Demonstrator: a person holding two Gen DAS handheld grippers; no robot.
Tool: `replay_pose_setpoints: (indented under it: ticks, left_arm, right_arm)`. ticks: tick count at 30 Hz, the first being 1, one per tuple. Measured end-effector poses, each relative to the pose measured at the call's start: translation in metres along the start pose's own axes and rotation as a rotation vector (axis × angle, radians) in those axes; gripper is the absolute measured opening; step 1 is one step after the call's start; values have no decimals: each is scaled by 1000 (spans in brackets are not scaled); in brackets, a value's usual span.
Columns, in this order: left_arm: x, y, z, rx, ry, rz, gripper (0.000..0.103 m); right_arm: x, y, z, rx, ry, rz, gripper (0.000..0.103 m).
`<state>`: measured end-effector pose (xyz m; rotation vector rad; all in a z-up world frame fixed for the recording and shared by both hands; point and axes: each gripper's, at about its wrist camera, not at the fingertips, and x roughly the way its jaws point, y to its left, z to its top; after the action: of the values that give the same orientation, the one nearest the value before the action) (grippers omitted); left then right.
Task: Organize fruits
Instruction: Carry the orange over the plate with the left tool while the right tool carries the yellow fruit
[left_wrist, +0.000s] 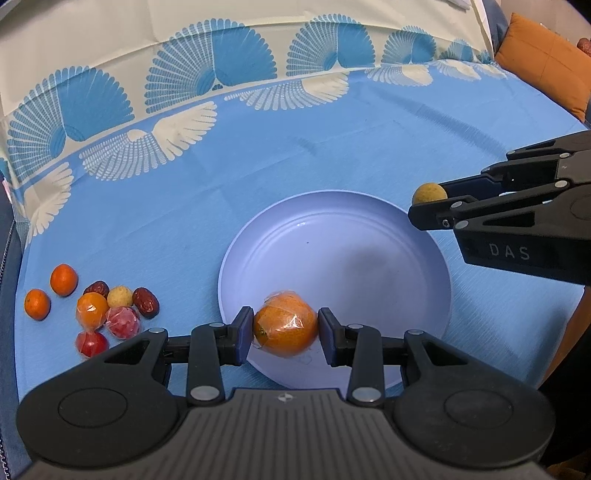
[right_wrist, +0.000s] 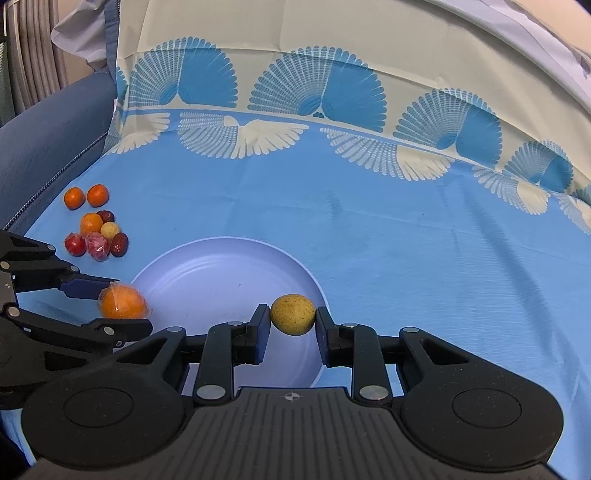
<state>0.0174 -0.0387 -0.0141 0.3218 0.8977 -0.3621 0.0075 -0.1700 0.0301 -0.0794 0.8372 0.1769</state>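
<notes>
Left wrist view is showing the left claw (left_wrist: 286, 330) pinching a plastic-wrapped round orange fruit (left_wrist: 286, 328) over the near rim of the pale lavender round plate (left_wrist: 332, 240), while the right claw (right_wrist: 291, 319) is pinching a small yellow speckled ball-shaped fruit (right_wrist: 293, 314) over the plate's opposite edge. Lowering both close to the plate before releasing should keep them from rolling off onto the blue patterned cloth (left_wrist: 184, 203), where the remaining fruit cluster (left_wrist: 110, 310) is lying.

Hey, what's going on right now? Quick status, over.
Left gripper shut on wrapped orange, over plate edge. Right gripper shut on yellow fruit, also over plate. Plate holds nothing yet. Fruit pile waits on cloth; path open.
</notes>
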Motion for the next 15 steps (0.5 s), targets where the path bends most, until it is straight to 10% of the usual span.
replay_pose_setpoints:
  ticks: [15]
  left_arm:
    - [0, 0, 1, -9, -1, -6, 42]
  right_arm:
    - [2, 4, -2, -22, 10, 2, 28]
